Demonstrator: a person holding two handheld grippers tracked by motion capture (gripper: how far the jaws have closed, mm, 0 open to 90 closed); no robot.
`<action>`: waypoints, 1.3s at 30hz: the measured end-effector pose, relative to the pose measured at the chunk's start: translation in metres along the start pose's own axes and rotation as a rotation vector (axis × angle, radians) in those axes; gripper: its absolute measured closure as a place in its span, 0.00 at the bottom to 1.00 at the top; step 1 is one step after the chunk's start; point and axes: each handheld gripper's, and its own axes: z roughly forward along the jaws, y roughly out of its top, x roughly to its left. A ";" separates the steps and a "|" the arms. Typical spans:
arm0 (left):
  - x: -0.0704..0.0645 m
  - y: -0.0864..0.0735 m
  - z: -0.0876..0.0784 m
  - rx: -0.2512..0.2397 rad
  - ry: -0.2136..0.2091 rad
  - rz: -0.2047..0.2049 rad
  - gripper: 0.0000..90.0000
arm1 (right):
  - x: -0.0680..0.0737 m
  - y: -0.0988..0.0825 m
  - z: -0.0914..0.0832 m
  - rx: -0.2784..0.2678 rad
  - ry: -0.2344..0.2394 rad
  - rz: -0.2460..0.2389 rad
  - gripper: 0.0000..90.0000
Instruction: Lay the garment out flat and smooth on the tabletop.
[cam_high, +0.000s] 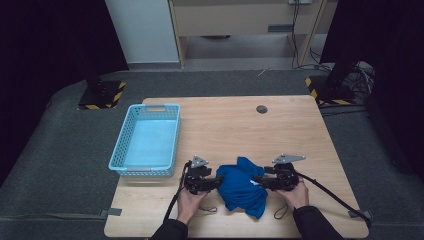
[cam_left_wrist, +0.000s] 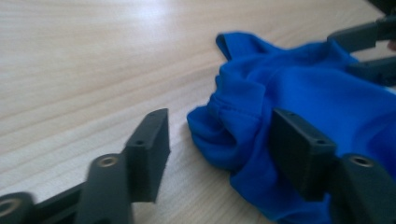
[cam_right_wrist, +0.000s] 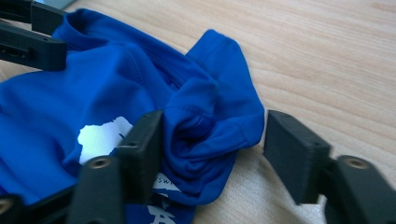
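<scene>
Blue cloth (cam_high: 243, 187), crumpled and printed in white, is seen near the front edge of the wooden surface (cam_high: 280, 125), between the 2 grippers. The left gripper (cam_left_wrist: 215, 140) and the right gripper (cam_right_wrist: 212, 144) are each held spread around a bunched fold. A light-blue basket (cam_high: 120, 145) is set left.

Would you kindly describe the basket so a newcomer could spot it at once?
Start at the wooden table and look to its far left corner. There sits the basket, rectangular and empty. Its pale blue lattice walls set it apart from the crumpled dark blue shirt nearer the person.
</scene>
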 end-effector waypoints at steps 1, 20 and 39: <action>-0.002 -0.001 0.001 0.006 -0.001 0.010 0.49 | 0.000 0.000 0.001 0.005 -0.002 -0.003 0.48; -0.024 0.006 -0.017 -0.042 -0.023 0.096 0.94 | 0.013 0.008 -0.023 -0.058 -0.020 0.026 0.91; -0.047 0.093 -0.081 -0.236 0.055 0.135 0.94 | 0.033 0.082 -0.095 -0.356 -0.104 -0.037 0.91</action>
